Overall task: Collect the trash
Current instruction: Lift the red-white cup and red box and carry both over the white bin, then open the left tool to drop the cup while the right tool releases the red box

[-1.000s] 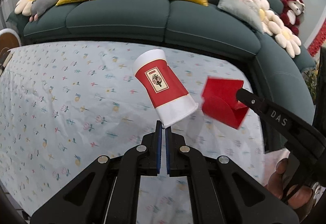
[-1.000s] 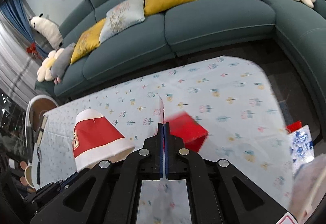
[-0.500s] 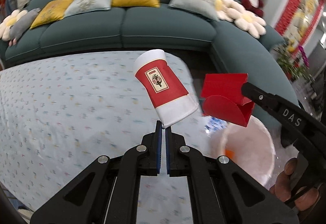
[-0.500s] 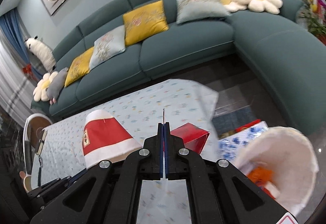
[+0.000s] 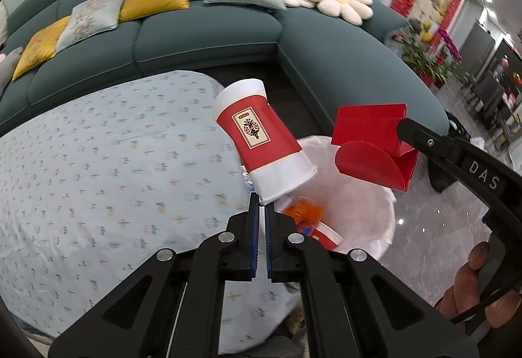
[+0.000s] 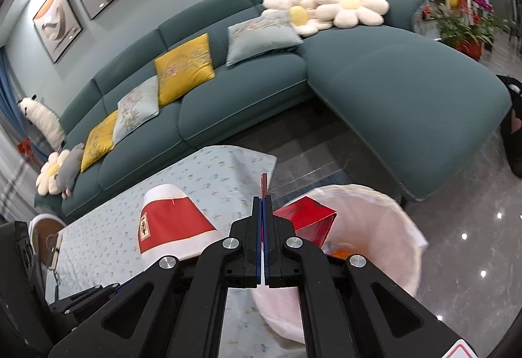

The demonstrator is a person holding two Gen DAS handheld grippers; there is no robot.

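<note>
Paper cup: the paper cup (image 5: 261, 138) is red around its middle with white bands at base and mouth, and bears a cream label with a dark emblem. It is tipped over, base up and away, mouth down toward the gripper.
Cup's place: it hangs in the air over the near edge of the bin, just past the end of the table.
Left gripper: the left gripper (image 5: 260, 204) has its blue pads pressed together on the thin rim of the cup's mouth, with nothing else between them.
Red carton: the red carton (image 5: 375, 146) is a small glossy box, opened out, with a rounded flap hanging forward and an empty inside.
Carton's place: it is held above the bin's far right side, well clear of the cup.
Right gripper: the right gripper (image 6: 263, 201) is pinched tight on one thin flap of the carton, which sticks up between the pads.
Bin: the bin (image 5: 388, 204) is lined with a white bag and stands on the floor beside the table; orange and red scraps lie inside.
Table: the table (image 5: 98, 178) wears a pale blue cloth with small printed motifs.
Person: fingers (image 5: 479, 260) curl around the right gripper's handle.
</note>
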